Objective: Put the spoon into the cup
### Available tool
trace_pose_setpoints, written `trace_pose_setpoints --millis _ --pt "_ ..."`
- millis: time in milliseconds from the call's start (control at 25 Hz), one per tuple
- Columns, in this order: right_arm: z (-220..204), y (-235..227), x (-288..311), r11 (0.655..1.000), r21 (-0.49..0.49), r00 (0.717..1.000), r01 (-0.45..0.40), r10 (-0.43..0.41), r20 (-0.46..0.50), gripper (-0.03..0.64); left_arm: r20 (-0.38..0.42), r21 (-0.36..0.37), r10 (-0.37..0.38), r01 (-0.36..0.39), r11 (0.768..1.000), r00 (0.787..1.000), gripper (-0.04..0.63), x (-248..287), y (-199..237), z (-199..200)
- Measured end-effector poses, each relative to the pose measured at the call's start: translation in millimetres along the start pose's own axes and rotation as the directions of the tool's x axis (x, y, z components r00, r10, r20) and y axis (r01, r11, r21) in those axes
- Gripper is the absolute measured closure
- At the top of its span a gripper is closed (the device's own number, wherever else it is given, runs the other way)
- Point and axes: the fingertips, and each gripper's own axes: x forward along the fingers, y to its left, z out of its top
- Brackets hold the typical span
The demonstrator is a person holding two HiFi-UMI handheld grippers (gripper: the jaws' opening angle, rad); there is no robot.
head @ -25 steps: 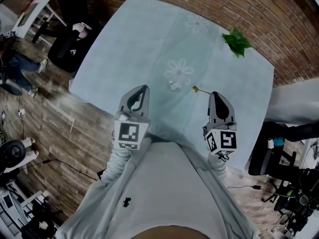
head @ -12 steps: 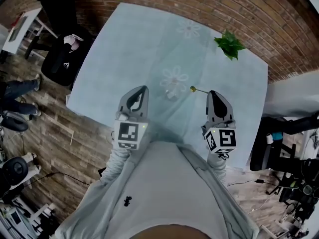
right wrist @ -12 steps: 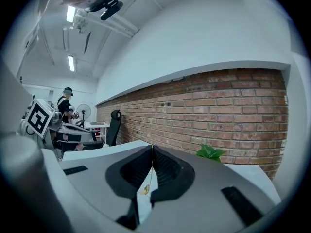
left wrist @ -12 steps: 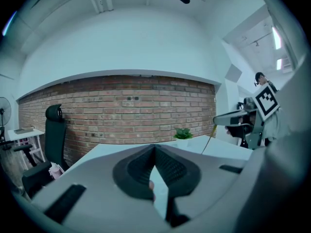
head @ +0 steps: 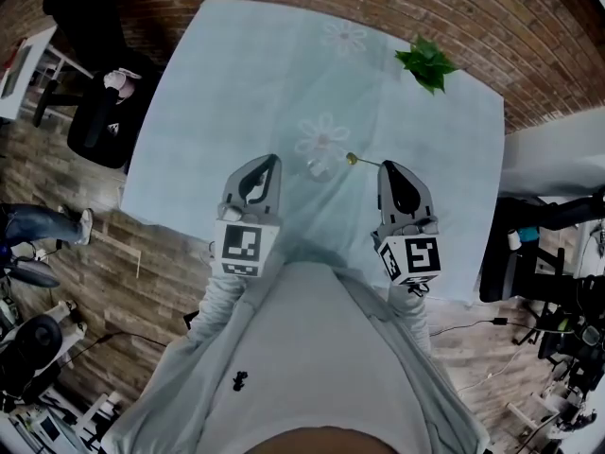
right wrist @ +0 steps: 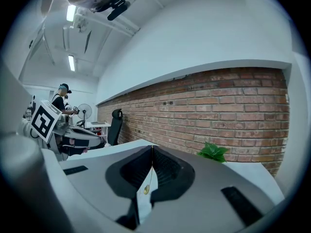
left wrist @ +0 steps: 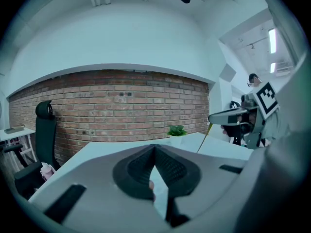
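Note:
A small clear glass cup (head: pixel 319 166) stands on the pale blue tablecloth (head: pixel 236 83), between and just ahead of both grippers. My right gripper (head: pixel 386 166) is shut on a thin gold spoon (head: pixel 359 161), whose bowl points left toward the cup, a short way from its rim. In the right gripper view the spoon (right wrist: pixel 146 186) is pinched between the closed jaws of the right gripper (right wrist: pixel 152 148). My left gripper (head: pixel 275 158) is to the left of the cup, its jaws meeting at the tips with nothing held. From the left gripper (left wrist: pixel 154 147) view, the spoon (left wrist: pixel 204 137) hangs below the right gripper (left wrist: pixel 228 116).
A small green plant (head: pixel 425 64) sits near the table's far right corner, in front of a brick wall (head: pixel 454 8). A black office chair (head: pixel 95 112) stands off the table's left edge. More chairs and cables lie at the right. A person (right wrist: pixel 62 98) is in the background.
Both grippers have edged forward, closer to the cup, and the spoon's bowl is a little nearer its rim. The head view has shifted over the table.

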Motion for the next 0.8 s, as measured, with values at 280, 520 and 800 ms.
trace_pose_setpoints --millis 280,520,800 --pt "-7.0 15.9 13.8 0.998 0.032 0.999 -0.051 0.051 -0.013 0.6 -0.016 -0.01 -0.023 0.023 1.0 1.0 0.577 3.9 -1.9 -5.8" --pt "-30.0 25.2 31.1 0.991 0.096 0.994 -0.094 0.099 -0.047 0.598 -0.029 -0.013 -0.033 0.032 0.999 0.999 0.577 8.8 -3.5 -11.6" --pt "-54.3 33.0 46.6 0.983 0.148 0.988 -0.109 0.123 -0.092 0.6 -0.051 -0.026 -0.038 0.037 0.999 0.998 0.577 10.3 -6.0 -22.2"
